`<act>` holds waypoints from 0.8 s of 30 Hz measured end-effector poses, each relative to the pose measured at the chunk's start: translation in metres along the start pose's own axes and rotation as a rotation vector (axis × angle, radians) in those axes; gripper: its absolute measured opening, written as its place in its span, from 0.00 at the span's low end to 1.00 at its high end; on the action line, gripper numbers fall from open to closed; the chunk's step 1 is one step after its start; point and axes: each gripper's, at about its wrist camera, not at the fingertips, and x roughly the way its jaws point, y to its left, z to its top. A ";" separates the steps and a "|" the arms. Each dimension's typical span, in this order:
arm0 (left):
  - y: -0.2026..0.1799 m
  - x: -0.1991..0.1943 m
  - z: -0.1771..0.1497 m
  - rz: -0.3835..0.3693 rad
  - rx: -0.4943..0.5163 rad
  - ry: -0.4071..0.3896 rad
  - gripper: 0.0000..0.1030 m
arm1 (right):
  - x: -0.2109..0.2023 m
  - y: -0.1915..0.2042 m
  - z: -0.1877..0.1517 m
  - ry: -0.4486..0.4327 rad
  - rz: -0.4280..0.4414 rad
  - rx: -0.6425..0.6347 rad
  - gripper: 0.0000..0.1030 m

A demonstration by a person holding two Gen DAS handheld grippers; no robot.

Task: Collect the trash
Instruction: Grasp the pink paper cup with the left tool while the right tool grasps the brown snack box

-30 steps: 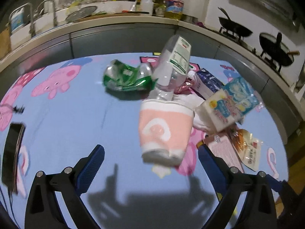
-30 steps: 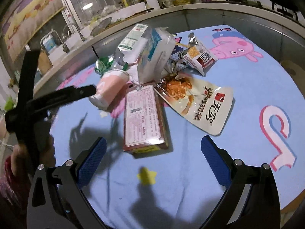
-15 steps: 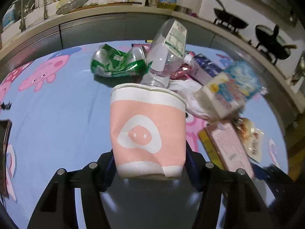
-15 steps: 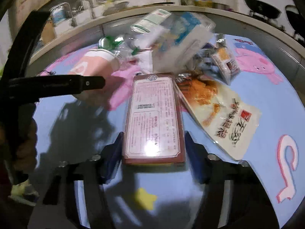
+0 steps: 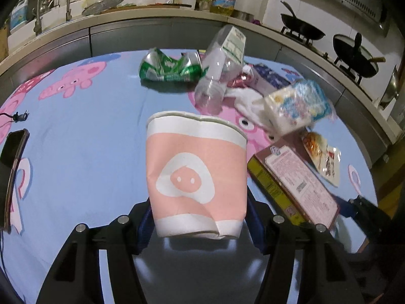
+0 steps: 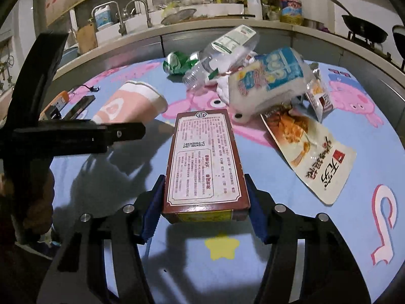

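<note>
My left gripper [image 5: 200,225] is shut on a pink paper cup [image 5: 197,177] with a pig-snout print, its blue pads pressing the cup's base from both sides. The cup lies on its side with its mouth pointing away from me. My right gripper [image 6: 202,207] is shut on the near end of a flat brown box [image 6: 202,159] with a printed label. That box [image 5: 296,177] also shows at the right of the left wrist view. In the right wrist view the cup [image 6: 131,103] sits beyond a black finger [image 6: 119,133] of the left gripper.
On the blue cartoon-pig tablecloth [image 5: 88,131] lie a crushed green can [image 5: 172,68], a clear plastic bottle [image 5: 220,68], a blurred tissue pack [image 6: 268,81] and a snack pouch [image 6: 311,149]. A phone [image 5: 12,167] lies at the left edge. A kitchen counter [image 5: 152,22] curves behind.
Both grippers were open a second ago and have shut, the left on the cup, the right on the box. Both items now sit closer in view, and the tissue pack has shifted.
</note>
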 end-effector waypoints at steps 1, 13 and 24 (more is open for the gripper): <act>0.000 0.001 -0.001 0.007 0.003 0.003 0.62 | 0.001 -0.002 0.000 0.006 0.000 0.006 0.57; 0.000 0.010 -0.009 0.078 0.001 0.035 0.71 | 0.013 -0.007 -0.005 0.065 0.007 0.039 0.67; 0.005 0.012 -0.009 0.109 -0.014 0.039 0.83 | 0.012 -0.009 -0.005 0.055 -0.006 0.047 0.75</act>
